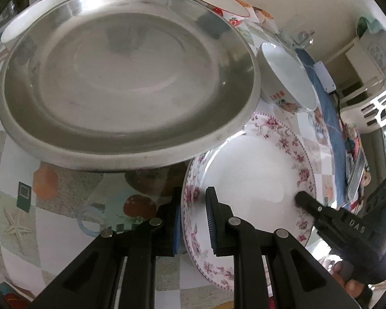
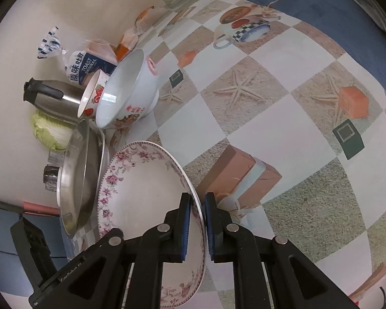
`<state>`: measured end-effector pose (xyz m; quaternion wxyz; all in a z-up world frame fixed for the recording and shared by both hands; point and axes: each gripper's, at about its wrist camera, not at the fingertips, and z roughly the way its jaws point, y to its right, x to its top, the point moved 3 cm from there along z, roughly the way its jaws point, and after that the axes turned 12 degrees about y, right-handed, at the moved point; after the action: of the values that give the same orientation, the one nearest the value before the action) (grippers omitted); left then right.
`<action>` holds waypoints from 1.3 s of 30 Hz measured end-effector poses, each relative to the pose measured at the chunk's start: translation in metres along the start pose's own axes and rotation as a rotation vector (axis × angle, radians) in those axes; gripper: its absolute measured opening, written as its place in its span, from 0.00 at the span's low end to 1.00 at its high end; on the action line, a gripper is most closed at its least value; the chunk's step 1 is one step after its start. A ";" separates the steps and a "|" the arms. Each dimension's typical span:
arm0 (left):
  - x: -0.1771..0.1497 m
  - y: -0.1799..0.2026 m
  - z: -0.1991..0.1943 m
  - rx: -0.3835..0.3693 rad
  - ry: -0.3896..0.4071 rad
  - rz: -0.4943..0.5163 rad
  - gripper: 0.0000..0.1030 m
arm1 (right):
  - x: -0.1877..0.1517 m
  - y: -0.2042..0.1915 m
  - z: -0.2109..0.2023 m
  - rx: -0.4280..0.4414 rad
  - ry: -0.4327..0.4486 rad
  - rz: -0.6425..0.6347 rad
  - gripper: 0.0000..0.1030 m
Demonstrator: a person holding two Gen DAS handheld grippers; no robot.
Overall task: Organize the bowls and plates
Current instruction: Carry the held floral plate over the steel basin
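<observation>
A white plate with a pink flower border (image 1: 249, 180) lies on the patterned tablecloth, and both grippers hold it at opposite rims. My left gripper (image 1: 193, 193) is shut on its near rim. My right gripper (image 2: 196, 195) is shut on the other rim and shows as a black tip (image 1: 302, 198) in the left wrist view. A large steel plate (image 1: 131, 77) sits on a white plate just beyond, its edge overlapping the floral plate (image 2: 141, 185). A white bowl (image 1: 288, 77) with red decoration stands behind, next to a strawberry-patterned bowl (image 2: 92, 95).
Against the wall stand a steel kettle (image 2: 54, 97), a cabbage (image 2: 51, 131), a bag of toast (image 2: 87, 64) and a glass jar (image 2: 51, 177). A white laundry basket (image 1: 373, 108) is off the table's end. Blue cloth (image 2: 321, 0) borders the tablecloth.
</observation>
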<state>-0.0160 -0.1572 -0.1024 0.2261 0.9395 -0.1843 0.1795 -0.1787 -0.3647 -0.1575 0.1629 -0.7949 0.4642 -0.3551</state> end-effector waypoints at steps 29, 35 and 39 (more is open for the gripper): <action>0.006 0.023 -0.012 -0.010 0.079 0.128 0.18 | 0.005 -0.020 -0.034 -0.053 0.089 -0.174 0.12; 0.010 0.029 -0.019 -0.033 0.098 0.140 0.18 | 0.007 -0.025 -0.048 -0.050 0.126 -0.194 0.12; 0.015 0.036 -0.027 -0.061 0.123 0.147 0.18 | 0.008 -0.029 -0.059 -0.044 0.158 -0.203 0.12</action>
<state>-0.0249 -0.1777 -0.0612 0.2517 0.9034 -0.2439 0.2471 -0.2001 -0.3526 -0.0962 0.0716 -0.8108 0.4005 -0.4209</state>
